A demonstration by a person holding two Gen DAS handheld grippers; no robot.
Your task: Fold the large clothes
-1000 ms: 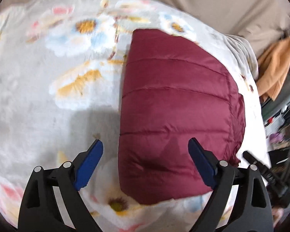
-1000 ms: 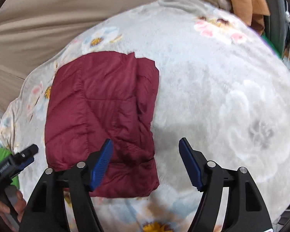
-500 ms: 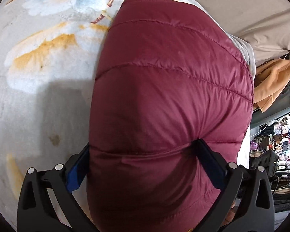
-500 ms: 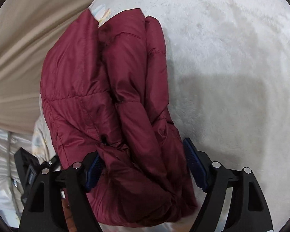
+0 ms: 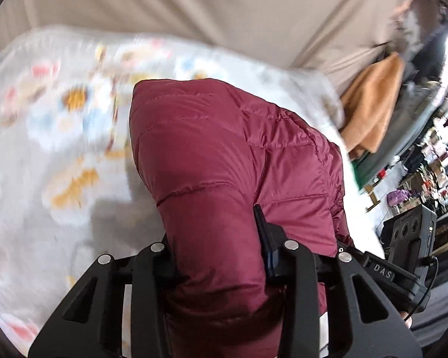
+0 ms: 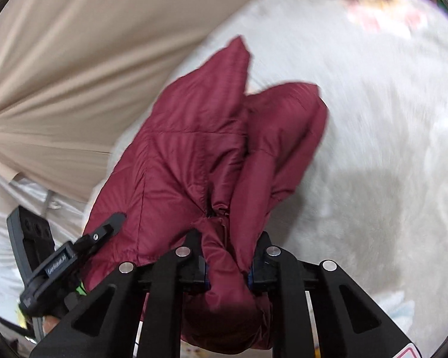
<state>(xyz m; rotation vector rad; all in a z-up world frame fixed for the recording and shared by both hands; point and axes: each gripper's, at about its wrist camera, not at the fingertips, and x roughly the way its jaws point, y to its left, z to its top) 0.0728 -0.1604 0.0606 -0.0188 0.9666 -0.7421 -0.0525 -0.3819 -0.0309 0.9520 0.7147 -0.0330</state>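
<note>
A folded maroon quilted puffer jacket (image 5: 224, 161) is held up off the white floral blanket (image 5: 44, 137) that covers the bed. My left gripper (image 5: 216, 253) is shut on one thick bunched end of it; the fabric bulges between the jaws. My right gripper (image 6: 228, 265) is shut on the other end of the jacket (image 6: 200, 149), which hangs forward in folds above the blanket (image 6: 388, 119). The left gripper's body shows at the left of the right wrist view (image 6: 59, 262).
A beige curtain (image 5: 194, 9) hangs behind the bed and shows in the right wrist view (image 6: 59, 59) too. An orange garment (image 5: 373, 104) hangs at the right. Cluttered shelves (image 5: 427, 161) lie beyond the bed's right edge.
Both grippers have closed on the jacket's near ends and lifted it off the blanket. Before, they were open around it as it lay flat.
</note>
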